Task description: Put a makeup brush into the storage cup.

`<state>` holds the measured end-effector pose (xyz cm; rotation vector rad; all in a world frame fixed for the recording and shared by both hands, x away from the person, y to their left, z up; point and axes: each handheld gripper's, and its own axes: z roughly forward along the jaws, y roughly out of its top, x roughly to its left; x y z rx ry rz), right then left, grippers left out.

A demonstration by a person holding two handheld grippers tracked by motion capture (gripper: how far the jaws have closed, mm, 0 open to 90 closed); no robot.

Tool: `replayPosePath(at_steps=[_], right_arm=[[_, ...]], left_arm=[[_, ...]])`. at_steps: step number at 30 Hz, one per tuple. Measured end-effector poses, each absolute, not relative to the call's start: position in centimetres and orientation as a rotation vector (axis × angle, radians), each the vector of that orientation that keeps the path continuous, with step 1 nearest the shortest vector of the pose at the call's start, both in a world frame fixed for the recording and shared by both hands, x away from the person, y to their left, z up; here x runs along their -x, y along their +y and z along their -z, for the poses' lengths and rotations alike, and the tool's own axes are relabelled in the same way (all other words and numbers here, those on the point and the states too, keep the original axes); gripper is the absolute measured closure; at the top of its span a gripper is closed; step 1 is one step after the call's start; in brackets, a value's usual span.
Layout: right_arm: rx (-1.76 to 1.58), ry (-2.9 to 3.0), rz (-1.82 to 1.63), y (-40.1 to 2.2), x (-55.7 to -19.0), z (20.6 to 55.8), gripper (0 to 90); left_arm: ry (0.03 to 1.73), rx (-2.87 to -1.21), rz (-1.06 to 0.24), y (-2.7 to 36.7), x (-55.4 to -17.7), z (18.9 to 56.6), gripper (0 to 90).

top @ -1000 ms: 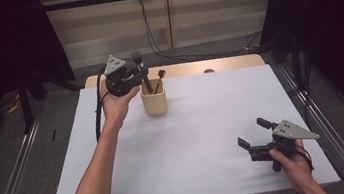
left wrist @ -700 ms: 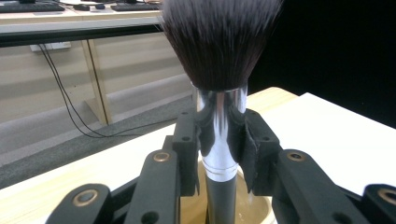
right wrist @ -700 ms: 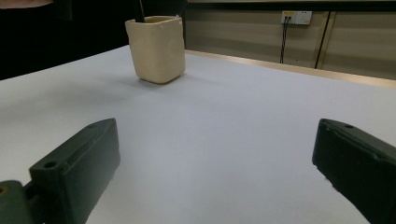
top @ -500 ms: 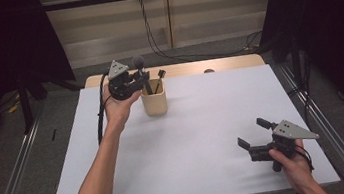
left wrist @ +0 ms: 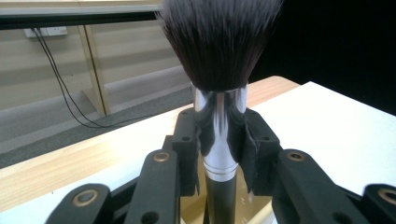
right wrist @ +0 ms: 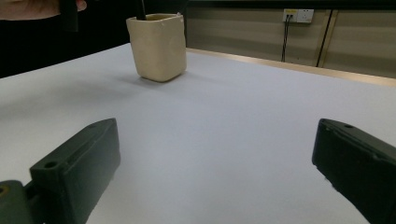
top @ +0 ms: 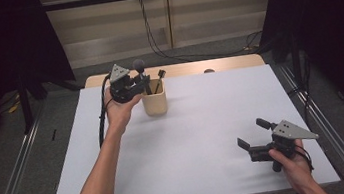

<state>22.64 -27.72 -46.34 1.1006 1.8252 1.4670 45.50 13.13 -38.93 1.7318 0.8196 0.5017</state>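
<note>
The left gripper (top: 142, 82) stands at the far left part of the tabletop (top: 203, 123), raised above the rim of a cream holder cup (top: 154, 103). Its fingers (left wrist: 187, 140) are closed on the bright metal ferrule of a makeup brush (left wrist: 219, 70), which stands upright with its bristles uppermost and its dark handle running down into the cup. The hold sits just under the bristle head, where the collar is rigid; judged from this, the grip keeps the brush vertical so that it can pass the mouth of the cup cleanly. Whether the brush is going in or coming out cannot be told.

The bristle head is dense, dark and flared, paler at the tips. The ferrule is polished and ringed; the handle below is black and smooth.

The cup is squarish with rounded corners and a matt surface. A second dark-handled tool (top: 159, 76) leans in it; its kind is too small to tell.

The tabletop is covered in plain white, with a wooden edge along the far side.

The right gripper (top: 251, 135) rests low at the near right, well apart from the cup. Its fingers (right wrist: 74, 163) are spread wide and hold nothing, apparently parked in reserve.
</note>
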Motion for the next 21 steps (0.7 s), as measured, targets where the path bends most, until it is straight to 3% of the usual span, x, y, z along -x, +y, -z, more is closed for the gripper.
replayPosePath(at_steps=[21], right_arm=[[-1.107, 1.820, -1.470, -27.7, -22.6, 46.3, 0.9]], left_arm=[[0.854, -1.753, -0.492, 13.1, -45.3, 41.0, 70.2]])
